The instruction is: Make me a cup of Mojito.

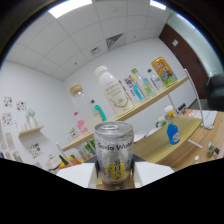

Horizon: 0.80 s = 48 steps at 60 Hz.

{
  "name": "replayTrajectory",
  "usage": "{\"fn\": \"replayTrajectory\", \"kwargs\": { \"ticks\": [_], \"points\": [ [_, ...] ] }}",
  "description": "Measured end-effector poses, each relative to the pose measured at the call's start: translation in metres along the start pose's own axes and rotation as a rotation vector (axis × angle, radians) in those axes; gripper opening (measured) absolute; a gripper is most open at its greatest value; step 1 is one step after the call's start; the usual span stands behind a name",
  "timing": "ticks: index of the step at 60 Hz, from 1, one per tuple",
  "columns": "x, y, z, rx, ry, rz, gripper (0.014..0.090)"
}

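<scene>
White office walls and a tilted shelf (pixel 150 102) of bottles fill the background. Clamped in the tongs (pixel 114 176) at 6 o'clock, the soda water can (pixel 114 152) rides aloft; the view leans, so a loose squeeze could let it slip or spill.

1. Soda water can (pixel 114 154): silver, yellow label, upright, held between the tool (pixel 114 176) fingers, which press on both its sides.
2. Shelf (pixel 145 102): wooden, beyond the can at 12 to 2 o'clock, carrying a white bottle (pixel 113 90), a yellow can (pixel 164 71) and smaller bottles.
3. Blue bottle (pixel 173 132): on the bench (pixel 165 146), at 2 o'clock from the can.
</scene>
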Motion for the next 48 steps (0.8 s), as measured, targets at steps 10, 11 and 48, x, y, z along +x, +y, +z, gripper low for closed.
{"fn": "replayTrajectory", "kwargs": {
  "ticks": [10,11,48],
  "points": [
    [0.007,0.06,0.015,-0.072,0.045,-0.282,0.0506],
    [0.009,0.067,0.016,-0.086,0.046,-0.302,0.0505],
    [0.068,0.204,0.023,-0.304,0.116,-0.413,0.0505]
  ]
}}
